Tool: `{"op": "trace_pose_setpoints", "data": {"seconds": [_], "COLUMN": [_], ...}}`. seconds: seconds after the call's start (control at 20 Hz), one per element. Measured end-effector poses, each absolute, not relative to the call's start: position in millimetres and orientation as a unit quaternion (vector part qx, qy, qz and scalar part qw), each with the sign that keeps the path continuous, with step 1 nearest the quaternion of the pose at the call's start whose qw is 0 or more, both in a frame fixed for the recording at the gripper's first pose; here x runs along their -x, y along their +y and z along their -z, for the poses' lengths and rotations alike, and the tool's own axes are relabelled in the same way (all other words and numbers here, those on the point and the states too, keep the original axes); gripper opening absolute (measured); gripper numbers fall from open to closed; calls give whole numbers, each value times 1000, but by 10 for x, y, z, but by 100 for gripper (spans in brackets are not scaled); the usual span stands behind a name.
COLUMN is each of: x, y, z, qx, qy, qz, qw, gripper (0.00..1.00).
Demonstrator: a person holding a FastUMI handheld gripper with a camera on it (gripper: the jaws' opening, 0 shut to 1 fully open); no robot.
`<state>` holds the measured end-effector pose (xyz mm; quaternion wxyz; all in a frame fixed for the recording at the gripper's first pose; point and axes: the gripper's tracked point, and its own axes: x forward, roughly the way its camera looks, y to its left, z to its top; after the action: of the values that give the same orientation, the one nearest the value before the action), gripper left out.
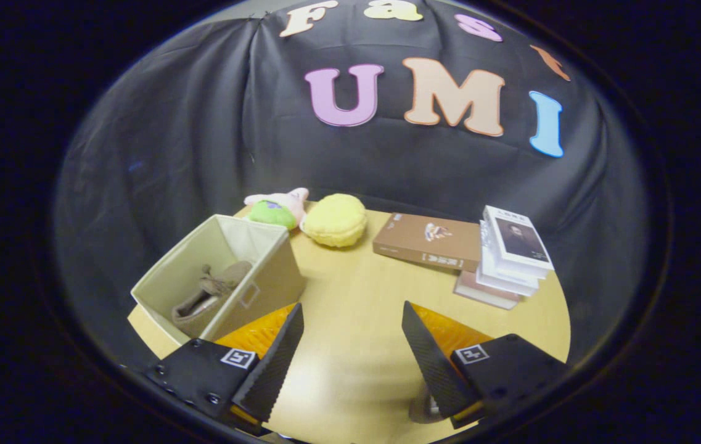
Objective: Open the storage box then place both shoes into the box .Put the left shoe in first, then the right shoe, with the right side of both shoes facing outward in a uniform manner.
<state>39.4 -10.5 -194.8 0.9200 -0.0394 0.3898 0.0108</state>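
A beige fabric storage box [267, 280] stands open on the wooden table [356, 296], to the left of my fingers and a little beyond the left one. Inside it lies a tan shoe [208, 295] on its side. My gripper [350, 336] hovers above the table with its fingers wide apart. Between them I see only bare tabletop.
At the table's far edge lie a green and pink plush toy [276, 208] and a yellow round cushion [335, 220]. A brown book [427, 240] lies flat beyond the right finger, with a stack of white books [507, 256] beside it.
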Motion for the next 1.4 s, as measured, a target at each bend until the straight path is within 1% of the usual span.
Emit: {"op": "trace_pose_setpoints", "data": {"seconds": [0.3, 0.5, 0.7, 0.9, 1.1, 1.35, 1.4], "x": [-192, 40, 280, 549, 694, 782, 784], "y": [-988, -1443, -1791, -1910, -1944, -1944, -1943], "z": [2061, 2247, 2597, 2908, 3177, 3410, 3442], "qx": [55, 56, 60, 58, 52, 38, 35], "qy": [413, 442, 482, 525, 559, 591, 597], "qz": [43, 67, 72, 56, 41, 27, 25], "qw": [908, 893, 871, 848, 827, 805, 801], "gripper": [100, 100, 100, 99, 91, 67, 67]}}
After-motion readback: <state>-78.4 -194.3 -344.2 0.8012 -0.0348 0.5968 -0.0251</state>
